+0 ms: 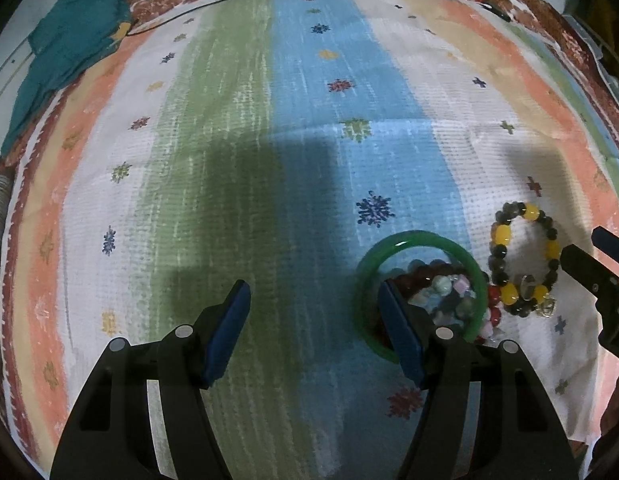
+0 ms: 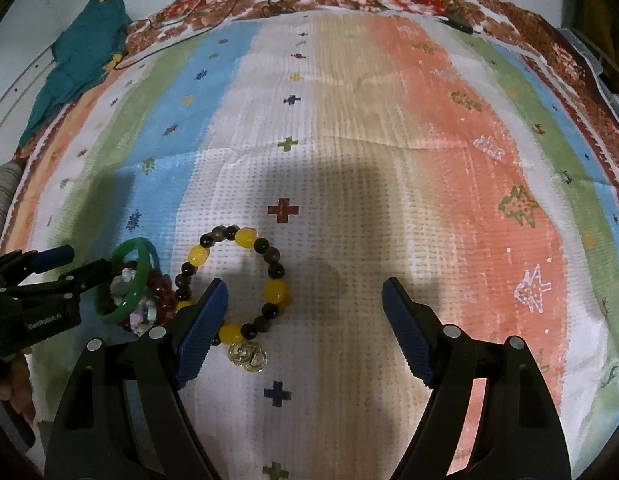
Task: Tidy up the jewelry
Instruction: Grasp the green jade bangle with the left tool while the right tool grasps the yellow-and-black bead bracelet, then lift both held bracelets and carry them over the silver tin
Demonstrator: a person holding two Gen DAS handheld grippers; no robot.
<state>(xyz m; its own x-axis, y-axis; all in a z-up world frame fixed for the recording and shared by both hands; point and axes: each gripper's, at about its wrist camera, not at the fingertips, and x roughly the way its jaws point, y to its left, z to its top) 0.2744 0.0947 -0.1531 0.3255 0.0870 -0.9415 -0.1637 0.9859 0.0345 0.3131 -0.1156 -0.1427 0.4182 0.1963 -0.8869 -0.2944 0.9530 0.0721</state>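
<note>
The surface is covered by a striped cloth (image 1: 317, 92) in green, blue, white, beige and orange bands, sprinkled with small cross and flower motifs and edged by a red-brown floral border. A teal fabric (image 1: 69, 40) is seen crumpled at the far left corner, and a thin dark cord (image 1: 213, 4) is trailed along the far edge.

The jewelry is gathered on the white band. A green bangle (image 1: 365, 272) is propped tilted over a heap of mixed bead strands (image 1: 445, 288). Just beside it, a beaded bracelet (image 2: 237, 280) of dark and yellow beads is laid flat as an oval, its long axis running away from the right camera, with a gold charm (image 2: 249, 354) at the near end.

The left claw (image 1: 313, 332) is held wide with nothing between its pads, its right finger overlapping the bangle. The right claw (image 2: 305, 332) is likewise spread wide, its left pad above the bracelet's near side.
</note>
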